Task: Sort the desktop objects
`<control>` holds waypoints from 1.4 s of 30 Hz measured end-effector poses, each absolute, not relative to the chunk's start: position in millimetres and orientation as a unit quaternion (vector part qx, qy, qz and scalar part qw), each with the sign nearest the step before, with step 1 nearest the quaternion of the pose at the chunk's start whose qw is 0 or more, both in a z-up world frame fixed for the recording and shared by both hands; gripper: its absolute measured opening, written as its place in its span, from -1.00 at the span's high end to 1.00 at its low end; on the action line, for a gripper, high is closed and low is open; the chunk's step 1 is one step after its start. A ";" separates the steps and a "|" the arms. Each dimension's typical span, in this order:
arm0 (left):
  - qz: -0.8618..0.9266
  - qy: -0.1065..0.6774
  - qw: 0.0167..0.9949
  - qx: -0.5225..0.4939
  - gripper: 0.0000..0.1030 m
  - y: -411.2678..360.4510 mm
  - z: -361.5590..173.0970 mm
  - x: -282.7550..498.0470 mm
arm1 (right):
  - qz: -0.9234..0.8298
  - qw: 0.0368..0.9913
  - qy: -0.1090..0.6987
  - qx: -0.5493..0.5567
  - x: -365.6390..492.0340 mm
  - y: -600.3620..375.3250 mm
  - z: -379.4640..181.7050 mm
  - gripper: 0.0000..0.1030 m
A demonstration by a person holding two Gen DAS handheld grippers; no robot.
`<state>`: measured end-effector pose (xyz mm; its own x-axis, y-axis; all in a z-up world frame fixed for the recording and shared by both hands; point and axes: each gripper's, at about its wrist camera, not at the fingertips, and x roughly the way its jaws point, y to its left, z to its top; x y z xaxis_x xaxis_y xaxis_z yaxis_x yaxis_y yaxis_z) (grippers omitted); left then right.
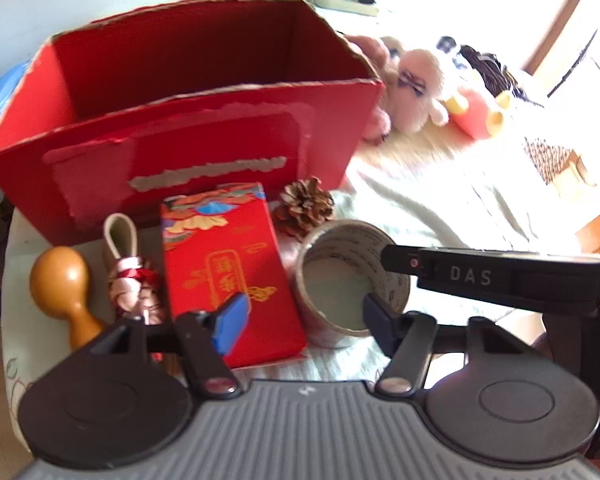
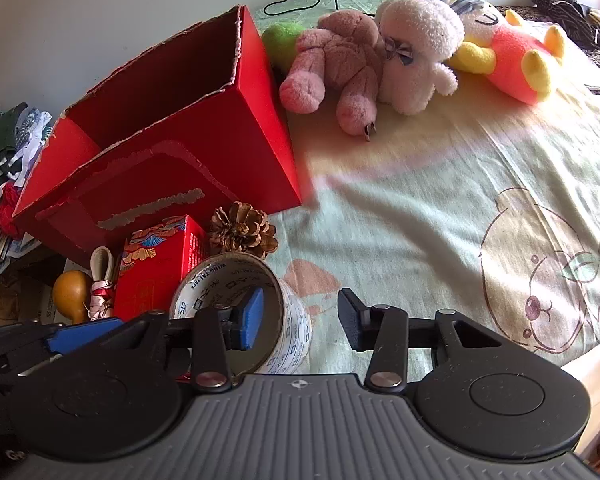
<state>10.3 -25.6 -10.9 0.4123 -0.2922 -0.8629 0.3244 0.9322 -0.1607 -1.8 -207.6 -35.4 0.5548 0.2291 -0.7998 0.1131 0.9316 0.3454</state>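
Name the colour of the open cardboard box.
Red cardboard box, with torn pale edges; clearest in the right wrist view.

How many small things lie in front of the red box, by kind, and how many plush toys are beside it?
Gourd: 1
Knotted charm: 1
Red packet: 1
Pine cone: 1
Tape roll: 1
Plush toys: 3, pink, white, orange and yellow
Total: 8

The green object behind the pink toy is uncounted.

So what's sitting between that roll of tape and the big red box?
A pine cone lies between the tape roll and the red box, clearest in the right wrist view. A small red packet lies beside it.
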 end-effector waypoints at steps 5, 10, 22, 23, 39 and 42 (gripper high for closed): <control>-0.188 0.541 0.820 0.006 0.25 -39.3 -25.4 20.6 | 0.053 0.857 0.484 0.172 1.5 -208.4 -40.0 0.46; -0.169 0.547 0.820 0.005 0.33 -46.9 -24.8 30.0 | 0.062 0.834 0.523 0.168 11.6 -218.0 -46.0 0.51; -0.143 0.554 0.820 0.019 0.75 -80.7 -18.3 34.5 | 0.096 0.824 0.541 0.140 32.6 -248.0 -43.5 0.75; -0.143 0.555 0.819 0.017 0.75 -85.2 -18.0 35.6 | 0.095 0.825 0.541 0.135 33.6 -252.3 -42.7 0.76; -0.159 0.436 0.884 0.057 0.80 -162.8 71.4 64.8 | 0.113 0.899 0.414 0.094 66.1 -326.1 47.8 0.76; -0.145 0.423 0.893 0.056 0.80 -156.6 83.1 75.3 | 0.128 0.908 0.391 0.084 82.4 -318.5 62.2 0.75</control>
